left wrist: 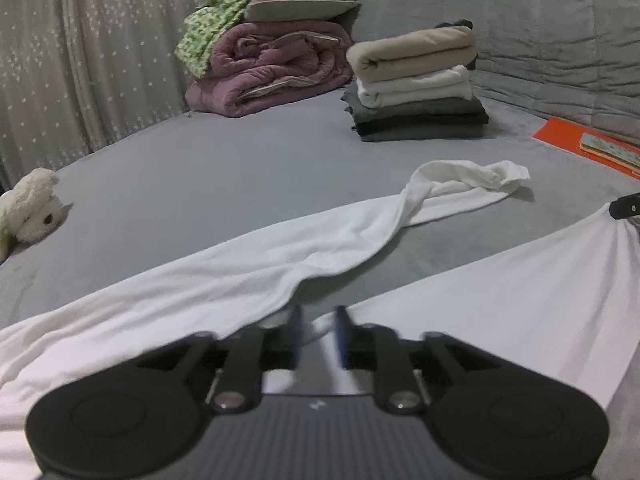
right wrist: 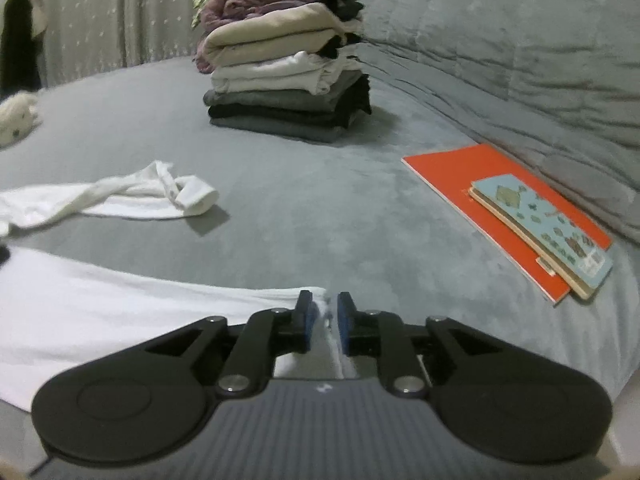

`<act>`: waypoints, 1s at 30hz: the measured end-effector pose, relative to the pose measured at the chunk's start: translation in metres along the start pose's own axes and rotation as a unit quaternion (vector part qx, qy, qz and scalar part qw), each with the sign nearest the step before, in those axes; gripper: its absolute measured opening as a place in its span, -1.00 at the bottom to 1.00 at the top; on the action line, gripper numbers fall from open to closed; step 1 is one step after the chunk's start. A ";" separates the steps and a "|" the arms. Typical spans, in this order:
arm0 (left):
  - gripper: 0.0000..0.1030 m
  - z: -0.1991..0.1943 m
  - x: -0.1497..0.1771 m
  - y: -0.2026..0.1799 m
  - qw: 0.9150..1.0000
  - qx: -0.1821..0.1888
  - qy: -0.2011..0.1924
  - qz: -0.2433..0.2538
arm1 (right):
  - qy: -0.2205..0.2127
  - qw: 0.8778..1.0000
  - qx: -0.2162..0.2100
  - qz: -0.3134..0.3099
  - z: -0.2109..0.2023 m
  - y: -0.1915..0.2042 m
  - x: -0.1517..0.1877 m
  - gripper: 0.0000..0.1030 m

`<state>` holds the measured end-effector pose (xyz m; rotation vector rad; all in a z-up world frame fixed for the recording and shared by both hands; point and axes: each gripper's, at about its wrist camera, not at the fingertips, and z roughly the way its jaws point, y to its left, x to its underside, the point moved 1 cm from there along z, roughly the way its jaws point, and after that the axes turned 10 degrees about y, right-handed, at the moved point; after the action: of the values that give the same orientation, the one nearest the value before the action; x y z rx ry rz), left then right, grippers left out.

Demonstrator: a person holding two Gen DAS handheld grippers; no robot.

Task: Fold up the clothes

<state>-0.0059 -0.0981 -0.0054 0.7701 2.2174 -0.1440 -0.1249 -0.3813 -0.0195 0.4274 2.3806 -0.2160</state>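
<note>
The white garment (left wrist: 256,264) lies spread on the grey bed (left wrist: 200,168), a sleeve trailing towards the folded pile (left wrist: 416,92). The left gripper (left wrist: 318,320) and right gripper (right wrist: 324,312) each stand partly open with cloth edge between the pads, seemingly not pinched, probably to regrip for the next fold.

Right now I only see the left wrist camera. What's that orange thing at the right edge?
Observer: An orange book, seen whole here, with a smaller blue picture book lying on it.
Operator: And the right gripper?
Observer: It is at the white shirt's edge, with cloth between its jaws.
Operator: Anything else by the curtain?
Observer: Something dark hangs at its left end. I cannot tell what it is.
</note>
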 end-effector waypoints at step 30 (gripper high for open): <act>-0.14 -0.138 0.151 0.198 0.933 -0.142 0.044 -0.329 | 0.058 0.967 -0.105 0.226 -0.037 -0.028 0.029 -0.20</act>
<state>-0.0599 0.1816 0.0112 -0.1464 2.4303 -0.1103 -0.1781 -0.3907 -0.0107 0.8811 2.3122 0.2731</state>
